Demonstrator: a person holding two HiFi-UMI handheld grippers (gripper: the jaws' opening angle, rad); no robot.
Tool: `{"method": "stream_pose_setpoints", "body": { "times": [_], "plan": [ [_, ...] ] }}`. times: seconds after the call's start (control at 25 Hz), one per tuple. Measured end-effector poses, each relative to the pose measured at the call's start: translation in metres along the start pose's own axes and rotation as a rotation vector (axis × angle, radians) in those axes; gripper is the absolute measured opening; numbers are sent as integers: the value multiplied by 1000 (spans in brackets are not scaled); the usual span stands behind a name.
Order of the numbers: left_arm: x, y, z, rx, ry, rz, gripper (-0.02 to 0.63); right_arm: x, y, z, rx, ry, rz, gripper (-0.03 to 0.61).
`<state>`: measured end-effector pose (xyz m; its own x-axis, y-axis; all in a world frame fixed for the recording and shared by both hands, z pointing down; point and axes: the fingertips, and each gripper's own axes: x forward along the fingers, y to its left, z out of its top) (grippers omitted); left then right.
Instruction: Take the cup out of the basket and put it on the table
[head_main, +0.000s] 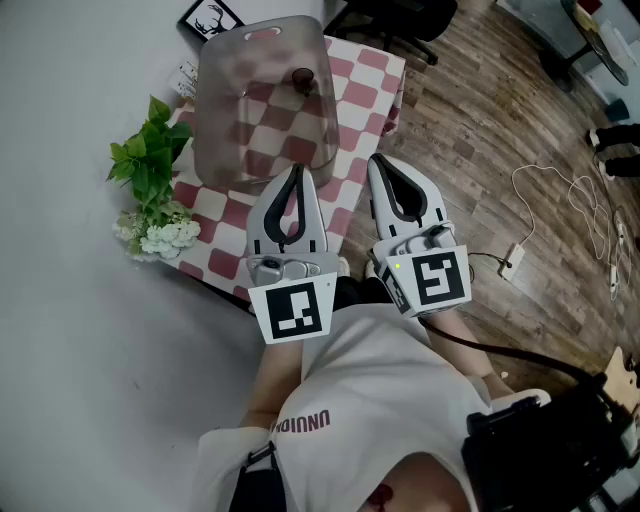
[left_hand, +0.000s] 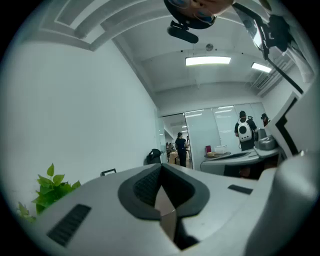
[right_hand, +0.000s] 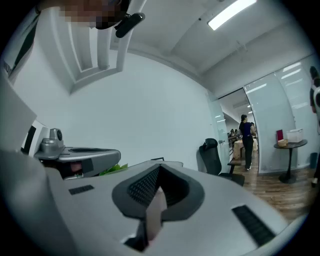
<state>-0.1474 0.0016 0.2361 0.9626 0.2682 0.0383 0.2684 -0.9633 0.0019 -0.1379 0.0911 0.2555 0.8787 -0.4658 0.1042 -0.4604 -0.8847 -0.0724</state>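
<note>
Start of the task, by my reading: left gripper (head_main: 297, 172) and right gripper (head_main: 379, 162) hover level, both closed tight on nothing. Cup (head_main: 302, 77) sits inside the basket (head_main: 225, 130), just ahead of the left tips. Next, 1 gripper must open and reach in.

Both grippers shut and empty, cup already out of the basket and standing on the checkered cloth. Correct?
Wrong on the cup. The head view shows it inside the translucent basket, not out on the checkered cloth. The rest holds: the left gripper and the right gripper are both shut and empty.
</note>
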Motion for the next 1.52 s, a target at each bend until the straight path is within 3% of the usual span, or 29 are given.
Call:
{"method": "stream_pose_setpoints", "body": {
  "times": [0.84,1.24,1.4,1.52],
  "plan": [
    [2,4,1,-16,-1,-17,12,7,1,-1,0,8,-16,17],
    [0,17,8,-48,-16,-87,12,16,12,8,-46,9,-62,17],
    [-4,23,14,-74,-41,-94,12,18,16,12,-31,-3,-44,18],
    [-3,27,15,-46,-43,-62,12,25,16,14,-35,-10,-11,18]
  ]
}}
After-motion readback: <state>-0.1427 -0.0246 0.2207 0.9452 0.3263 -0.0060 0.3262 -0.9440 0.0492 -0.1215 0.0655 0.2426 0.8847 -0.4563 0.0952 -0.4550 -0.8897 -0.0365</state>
